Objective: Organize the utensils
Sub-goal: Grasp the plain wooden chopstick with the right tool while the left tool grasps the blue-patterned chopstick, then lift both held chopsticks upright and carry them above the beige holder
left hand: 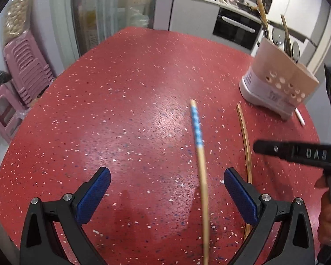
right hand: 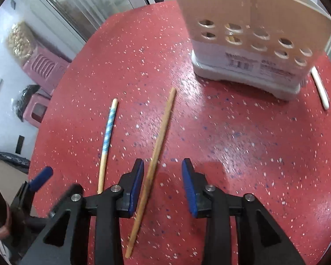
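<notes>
While both grippers hang over the red speckled table (right hand: pixel 242 132), two chopsticks lie flat on it.
The left gripper (left hand: pixel 166 190) is wide open around the blue-banded chopstick (left hand: pixel 197 132), gripping nothing; the right gripper (right hand: pixel 162 177) is partly open, the plain chopstick (right hand: pixel 156 145) between its pads, unpressed. A beige utensil holder (right hand: pixel 253 11) stands beyond.

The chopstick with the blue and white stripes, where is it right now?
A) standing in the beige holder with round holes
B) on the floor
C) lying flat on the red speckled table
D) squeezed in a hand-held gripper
C: the blue-and-white striped wooden chopstick lies flat on the red speckled table, beside the plain wooden chopstick, well short of the beige utensil holder with round holes.
</notes>
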Demonstrator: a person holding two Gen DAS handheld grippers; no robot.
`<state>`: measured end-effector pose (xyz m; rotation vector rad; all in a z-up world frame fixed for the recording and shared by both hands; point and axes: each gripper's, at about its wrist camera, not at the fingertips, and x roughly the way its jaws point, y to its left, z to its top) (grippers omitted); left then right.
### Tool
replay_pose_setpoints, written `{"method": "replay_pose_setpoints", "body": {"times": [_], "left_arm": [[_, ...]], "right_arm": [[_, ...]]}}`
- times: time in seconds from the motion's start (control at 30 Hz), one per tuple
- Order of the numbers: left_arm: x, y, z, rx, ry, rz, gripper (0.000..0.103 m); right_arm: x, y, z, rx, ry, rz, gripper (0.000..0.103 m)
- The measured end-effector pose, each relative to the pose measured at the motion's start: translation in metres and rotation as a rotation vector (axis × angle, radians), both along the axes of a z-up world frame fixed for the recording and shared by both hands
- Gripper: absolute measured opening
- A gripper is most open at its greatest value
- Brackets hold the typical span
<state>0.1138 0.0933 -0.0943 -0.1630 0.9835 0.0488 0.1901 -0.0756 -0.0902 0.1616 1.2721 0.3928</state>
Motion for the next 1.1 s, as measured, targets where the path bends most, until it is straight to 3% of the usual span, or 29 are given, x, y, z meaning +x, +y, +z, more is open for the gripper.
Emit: {"method": "replay_pose_setpoints", "body": {"times": [0.3, 0.5, 0.73, 1.1], "left_arm": [[0.028, -0.004, -0.012, 0.029, 0.079, 0.0, 0.103], [0.047, -0.005, -0.019, 0.058, 0.133, -0.003, 0.103], [0.061, -0.009, -0.028, 0.069, 0.204, 0.002, 0.103], [0.063, -0.001, -0.018, 0.063, 0.203, 0.036, 0.099]], "right_arm": [[0.014, 0.029, -0.008, -0.118, 0.039, 0.036, 0.031], [0.012, 0.049, -0.008, -0.236, 0.014, 0.106, 0.012], [0.002, 0.035, -0.007, -0.182, -0.016, 0.137, 0.006], [-0.019, -0.006, 0.005, -0.051, -0.071, 0.13, 0.006]]}}
